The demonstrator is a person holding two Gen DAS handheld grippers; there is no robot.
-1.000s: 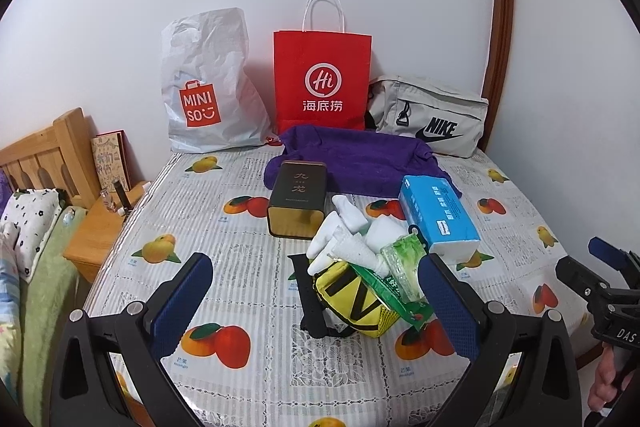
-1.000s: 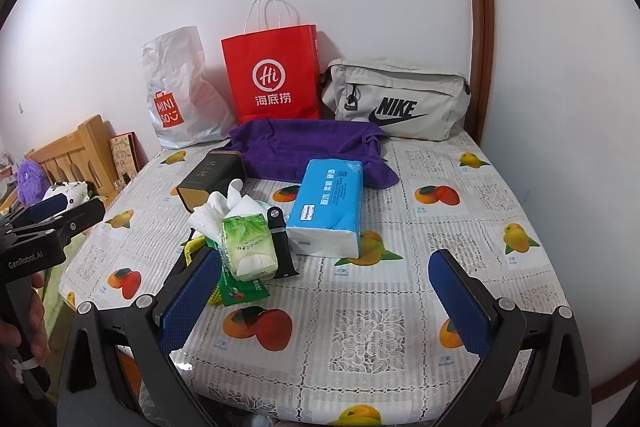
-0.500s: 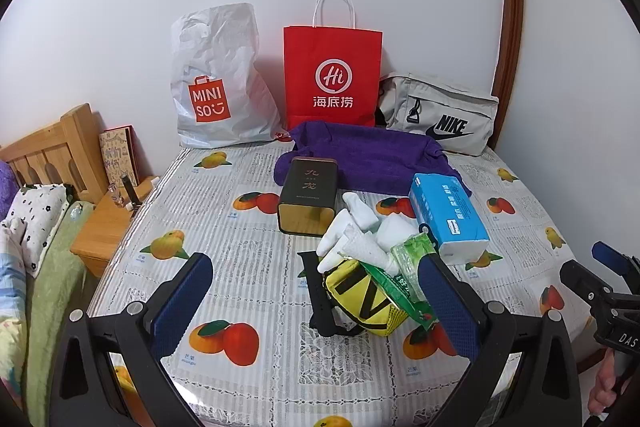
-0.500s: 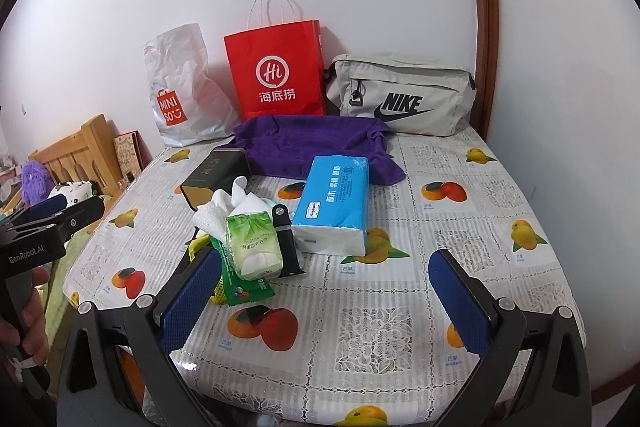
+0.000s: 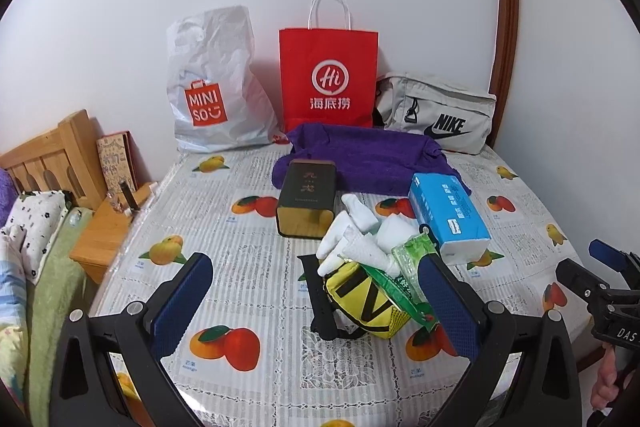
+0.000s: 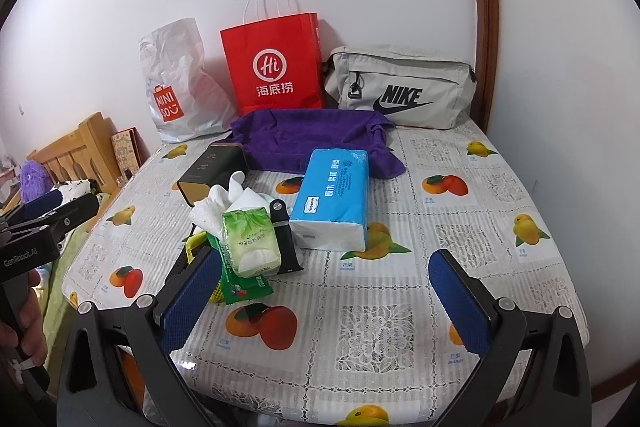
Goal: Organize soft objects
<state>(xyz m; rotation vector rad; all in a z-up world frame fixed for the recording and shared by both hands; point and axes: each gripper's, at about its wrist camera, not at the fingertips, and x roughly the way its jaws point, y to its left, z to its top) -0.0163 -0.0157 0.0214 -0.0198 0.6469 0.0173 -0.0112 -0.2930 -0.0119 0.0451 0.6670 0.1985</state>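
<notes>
No sorting is evident yet: the purple towel lies crumpled at the back of the tabletop, just in front of the red paper bag and the grey Nike bag, while the blue tissue pack, green tissue packet and white cloths sit heaped around a yellow pouch near the middle. The left claw and right claw both hover with jaws apart, holding nothing. By the inspector's judgement, the whole task remains.

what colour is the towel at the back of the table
Purple towel; it shows best in the right wrist view.
</notes>
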